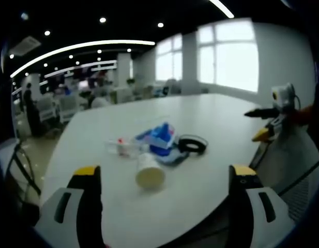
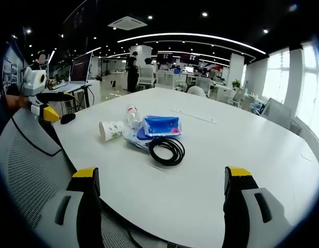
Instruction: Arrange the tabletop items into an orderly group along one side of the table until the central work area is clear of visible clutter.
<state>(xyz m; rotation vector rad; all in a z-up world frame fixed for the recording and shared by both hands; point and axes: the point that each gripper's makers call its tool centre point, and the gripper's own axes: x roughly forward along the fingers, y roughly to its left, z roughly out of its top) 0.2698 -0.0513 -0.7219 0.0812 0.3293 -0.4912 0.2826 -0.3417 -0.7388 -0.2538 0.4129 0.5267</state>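
While hovering at the table's near edge, spreading wide apart and gripping nothing: left gripper (image 1: 164, 181), with yellow-tipped jaws rising from grey-white housings. Likewise standing spread and empty at another edge of the table: right gripper (image 2: 162, 181), same yellow tips on both jaws.

Lying on its side on the smooth white table (image 1: 211, 181), nearest the left gripper's jaws: a white paper cup (image 1: 149, 171), cylindrical, long axis running toward the camera, open mouth facing it. In the right gripper view, pointing its mouth leftward with faint printing on its wall: the same paper cup (image 2: 111, 129).

Sitting just behind the cup, glossy and soft-looking: a blue packet (image 1: 160, 138) (image 2: 161, 125), roughly rectangular, resting on a pale flat sheet, touching or nearly touching the cup.

Lying beside the cup, clear plastic with a red cap: a small bottle (image 1: 122, 146) (image 2: 131, 114), long axis roughly crosswise in the left gripper view.

Coiling into a loose ring on the packet's far side from the cup: a black cable (image 1: 193, 145) (image 2: 167, 150), thin and rubbery.

Clustering together near the table's middle, all four things.
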